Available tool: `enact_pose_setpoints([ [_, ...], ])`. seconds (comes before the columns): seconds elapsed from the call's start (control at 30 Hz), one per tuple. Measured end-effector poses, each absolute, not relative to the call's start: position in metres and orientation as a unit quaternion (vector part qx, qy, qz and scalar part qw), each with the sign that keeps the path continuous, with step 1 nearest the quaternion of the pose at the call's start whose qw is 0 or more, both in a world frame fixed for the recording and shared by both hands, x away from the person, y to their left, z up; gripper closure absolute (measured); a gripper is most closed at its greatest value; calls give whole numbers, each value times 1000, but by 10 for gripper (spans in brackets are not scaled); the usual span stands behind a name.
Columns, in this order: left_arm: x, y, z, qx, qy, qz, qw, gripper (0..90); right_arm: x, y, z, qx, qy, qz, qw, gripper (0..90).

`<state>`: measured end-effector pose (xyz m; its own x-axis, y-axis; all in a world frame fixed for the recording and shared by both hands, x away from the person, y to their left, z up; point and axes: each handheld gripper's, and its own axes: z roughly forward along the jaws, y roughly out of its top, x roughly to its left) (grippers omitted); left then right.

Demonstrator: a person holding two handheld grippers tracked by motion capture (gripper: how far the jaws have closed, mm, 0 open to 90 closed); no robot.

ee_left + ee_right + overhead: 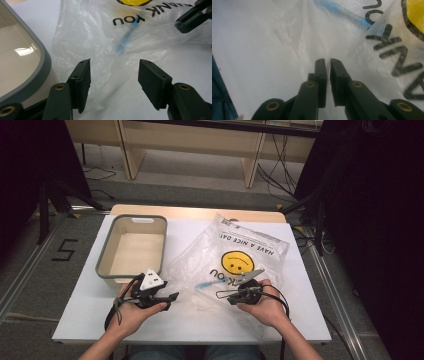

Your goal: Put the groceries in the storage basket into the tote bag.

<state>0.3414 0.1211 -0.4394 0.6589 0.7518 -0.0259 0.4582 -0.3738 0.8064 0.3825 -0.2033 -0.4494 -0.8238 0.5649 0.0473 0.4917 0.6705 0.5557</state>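
A clear plastic bag [250,242] with a yellow smiley and black lettering lies crumpled on the white table [200,326]. Something blue [204,285] shows through its film. My left gripper [170,299] is at the bag's left edge. In the left gripper view it [115,62] is open, with the bag's [100,30] loose edge lying between the jaws, untouched. My right gripper [220,294] lies over the bag's near part, pointing left. In the right gripper view its [328,60] jaws stand almost together with a thin slit between them, over the film [274,37].
A grey-rimmed empty basin [105,271] stands at the table's left, just beyond my left gripper, and its rim [42,62] is close to the left jaw. My right gripper [190,20] also shows far off in the left gripper view. Cables and wooden furniture stand behind the table.
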Motion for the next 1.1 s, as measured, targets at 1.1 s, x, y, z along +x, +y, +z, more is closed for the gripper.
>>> enact_pose_setpoints([
  [1.1, 334, 136, -456, 801, 416, 171, 396, 395, 373, -287, -415, 440, 794, 383, 172, 519],
])
